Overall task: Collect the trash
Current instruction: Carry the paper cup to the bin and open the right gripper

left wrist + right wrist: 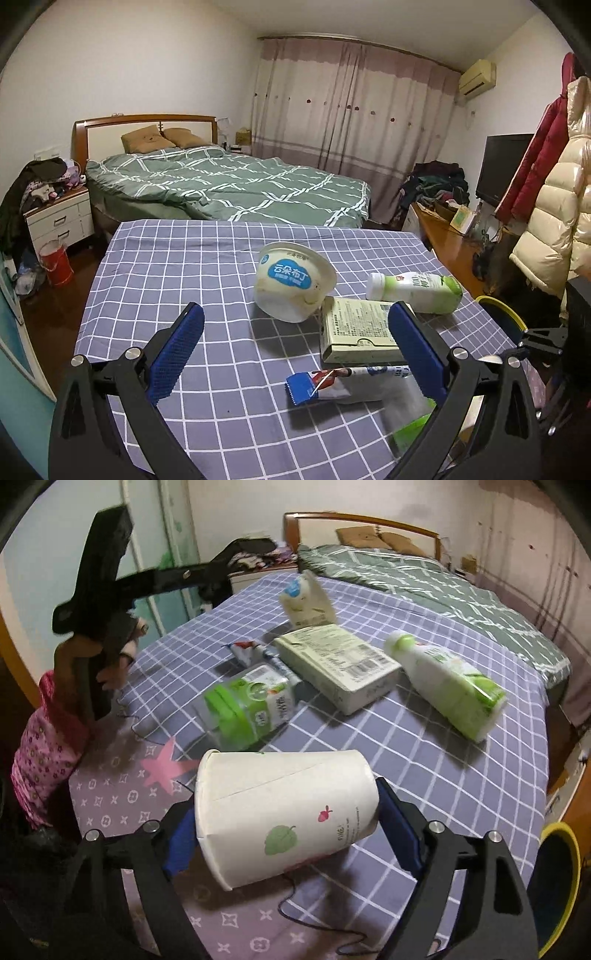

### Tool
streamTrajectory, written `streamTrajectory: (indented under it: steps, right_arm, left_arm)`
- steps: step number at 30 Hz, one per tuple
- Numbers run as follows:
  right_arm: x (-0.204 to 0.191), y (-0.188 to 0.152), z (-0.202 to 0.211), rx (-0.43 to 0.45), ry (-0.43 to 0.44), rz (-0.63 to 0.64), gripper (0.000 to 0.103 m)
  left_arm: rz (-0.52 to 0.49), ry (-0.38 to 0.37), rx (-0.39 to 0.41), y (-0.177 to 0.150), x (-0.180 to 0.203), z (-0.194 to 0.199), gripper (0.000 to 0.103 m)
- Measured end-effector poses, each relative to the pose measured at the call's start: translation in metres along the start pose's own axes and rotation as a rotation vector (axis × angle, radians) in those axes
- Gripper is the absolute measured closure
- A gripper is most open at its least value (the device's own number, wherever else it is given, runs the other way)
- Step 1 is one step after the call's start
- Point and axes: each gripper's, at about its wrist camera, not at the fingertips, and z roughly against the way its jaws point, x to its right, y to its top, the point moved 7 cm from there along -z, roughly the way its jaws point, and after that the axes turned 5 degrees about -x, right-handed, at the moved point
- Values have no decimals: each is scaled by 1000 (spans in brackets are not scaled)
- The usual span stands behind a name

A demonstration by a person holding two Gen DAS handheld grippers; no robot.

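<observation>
On the table (461, 760), the box (336, 664) lay between the jar (247, 705) and the bottle (447, 686); the tub (306, 602) behind it, the cup (284, 812) nearest.

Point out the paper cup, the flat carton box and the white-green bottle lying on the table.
paper cup (284, 812): right wrist view, middle of its white side wall.
flat carton box (332, 661): right wrist view, printed top face.
white-green bottle (417, 291): left wrist view, middle of its body.
</observation>
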Motion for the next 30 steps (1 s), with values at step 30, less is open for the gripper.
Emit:
streamTrajectory:
  steps: [30]
  right_arm:
    - [313,-147,80,8,-604,-929,22]
  left_arm:
    - [-7,-27,-19,-3,8,-3,5]
